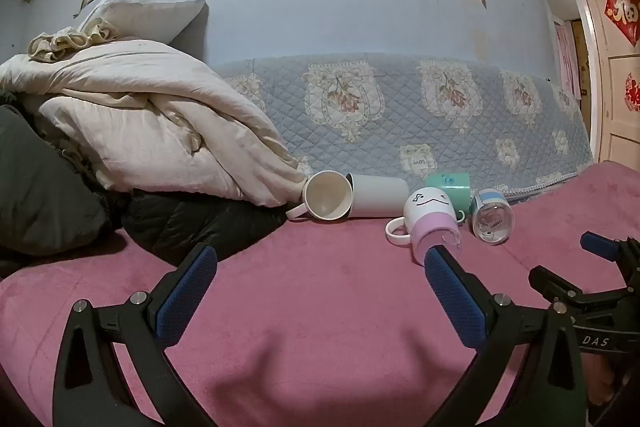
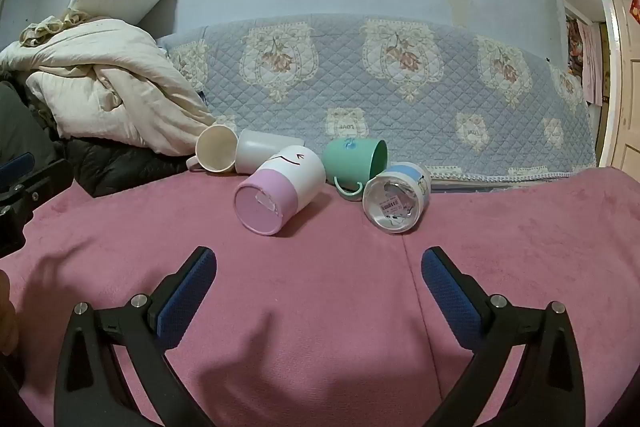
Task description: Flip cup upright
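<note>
Pink bed cover (image 2: 500, 247), five cups tipped over, none upright.
Both my grippers, left gripper (image 1: 320, 269) and right gripper (image 2: 319, 267), hover with jaws apart and empty; I'd grip the pink-and-white mug (image 2: 280, 189) across its body and swing its base down.

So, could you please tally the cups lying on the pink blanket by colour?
Cream mug: 1
Plain white cup: 1
White and pink mug: 1
Green mug: 1
Blue-banded cup with silvery base: 1
Total: 5, all on their sides on the pink blanket; neither open gripper holds one.
</note>
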Available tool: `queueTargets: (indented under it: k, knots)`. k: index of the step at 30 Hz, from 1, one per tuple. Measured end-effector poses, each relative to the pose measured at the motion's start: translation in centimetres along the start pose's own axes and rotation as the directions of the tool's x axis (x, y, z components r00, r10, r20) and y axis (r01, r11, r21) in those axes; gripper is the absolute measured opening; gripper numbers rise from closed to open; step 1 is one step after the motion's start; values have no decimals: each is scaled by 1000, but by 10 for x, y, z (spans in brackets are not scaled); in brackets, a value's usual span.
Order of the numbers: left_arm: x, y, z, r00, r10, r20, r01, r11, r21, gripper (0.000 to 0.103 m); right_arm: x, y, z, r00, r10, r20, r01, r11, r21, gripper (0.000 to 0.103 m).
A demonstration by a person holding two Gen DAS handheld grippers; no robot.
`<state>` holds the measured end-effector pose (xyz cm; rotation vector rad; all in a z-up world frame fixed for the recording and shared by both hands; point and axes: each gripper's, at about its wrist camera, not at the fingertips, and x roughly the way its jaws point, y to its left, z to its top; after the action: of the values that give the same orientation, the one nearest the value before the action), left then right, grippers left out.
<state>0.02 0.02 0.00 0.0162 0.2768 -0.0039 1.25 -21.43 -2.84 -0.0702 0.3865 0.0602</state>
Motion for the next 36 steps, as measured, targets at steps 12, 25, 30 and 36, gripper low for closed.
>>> queueTargets:
  k: [12, 25, 30, 36]
  knots:
    - [6, 1, 3, 1000, 1, 0, -1, 1000, 15, 103, 2, 3, -2, 1000, -3, -1, 3, 1000, -10, 103]
    - [-1, -5, 0, 1000, 4, 14, -5, 999, 33, 103, 3, 1, 0, 1000, -1, -7, 1, 1000, -10, 103]
    - [-1, -7, 0, 1000, 6, 15, -7, 999, 35, 103, 3, 1, 0, 1000, -1, -8, 1, 1000, -9, 103]
    - [-1, -7, -1, 1000, 6, 14, -7, 999, 35, 103, 3, 1, -1, 1000, -1, -9, 1, 1000, -8, 103]
